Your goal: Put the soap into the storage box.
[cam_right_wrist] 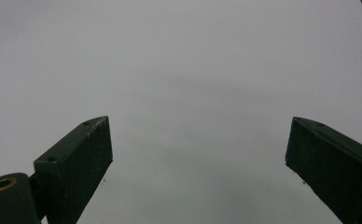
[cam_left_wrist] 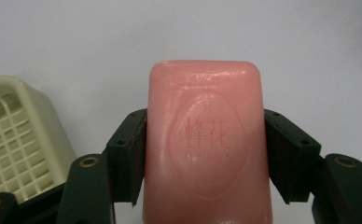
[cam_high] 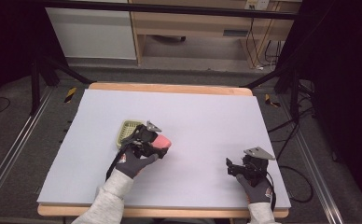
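The left gripper (cam_left_wrist: 206,154) has its fingers (cam_left_wrist: 131,156) clamped on the two long sides of a pink soap (cam_left_wrist: 206,144), whose long axis runs straight out along the fingers, its far end reaching past the tips. In the high view this soap (cam_high: 163,141) sits left of centre over the surface (cam_high: 207,116), pointing to the right. The dish (cam_left_wrist: 16,140) lies just to the left of the held soap in the left gripper view, close beside the gripper's left finger; in the high view the dish (cam_high: 127,128) is at the far-left side of the gripper. So the likely next move, judging by the layout alone, is a short swing of the soap leftward and down into the dish, and the left hand (cam_high: 135,161) is much the nearer one. The soap is a smooth, waxy, rounded block with an embossed oval mark; it may slip if squeezed unevenly. The dish is pale yellow-green plastic with a grid floor and rounded corners. The right gripper (cam_high: 237,167) rests near the right, well apart, its fingers (cam_right_wrist: 76,158) spread wide over bare matte surface.
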`<state>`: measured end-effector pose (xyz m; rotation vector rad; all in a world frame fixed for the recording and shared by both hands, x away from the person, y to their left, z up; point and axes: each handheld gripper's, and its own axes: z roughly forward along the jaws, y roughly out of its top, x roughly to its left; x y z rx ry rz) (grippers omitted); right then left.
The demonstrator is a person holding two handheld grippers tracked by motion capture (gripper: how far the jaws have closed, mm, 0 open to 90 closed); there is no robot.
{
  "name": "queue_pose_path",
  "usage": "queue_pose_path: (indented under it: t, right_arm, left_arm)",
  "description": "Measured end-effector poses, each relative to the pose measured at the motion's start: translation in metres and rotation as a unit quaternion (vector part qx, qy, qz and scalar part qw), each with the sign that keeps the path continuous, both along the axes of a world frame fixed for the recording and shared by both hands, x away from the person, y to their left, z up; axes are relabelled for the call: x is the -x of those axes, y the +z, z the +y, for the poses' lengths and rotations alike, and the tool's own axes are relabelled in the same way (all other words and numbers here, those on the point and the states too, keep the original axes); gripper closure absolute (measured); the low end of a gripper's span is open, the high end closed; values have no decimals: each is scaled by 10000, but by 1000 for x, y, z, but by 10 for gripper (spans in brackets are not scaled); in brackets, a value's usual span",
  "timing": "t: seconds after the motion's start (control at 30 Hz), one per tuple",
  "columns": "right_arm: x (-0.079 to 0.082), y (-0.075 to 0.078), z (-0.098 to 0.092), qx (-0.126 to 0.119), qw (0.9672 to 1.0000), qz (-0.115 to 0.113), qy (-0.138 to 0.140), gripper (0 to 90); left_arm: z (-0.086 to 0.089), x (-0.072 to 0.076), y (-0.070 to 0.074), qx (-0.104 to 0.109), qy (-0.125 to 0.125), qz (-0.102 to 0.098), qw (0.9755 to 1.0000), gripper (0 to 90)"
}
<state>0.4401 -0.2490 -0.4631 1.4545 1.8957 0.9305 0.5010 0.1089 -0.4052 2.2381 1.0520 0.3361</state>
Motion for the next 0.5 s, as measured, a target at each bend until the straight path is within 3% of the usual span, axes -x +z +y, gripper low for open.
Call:
queue_pose_path:
  t: [0.5]
  right_arm:
    - [0,0,0,-5,10000,13,-24,75]
  left_arm:
    - [28,-9,11,74,379,-112,9992,375]
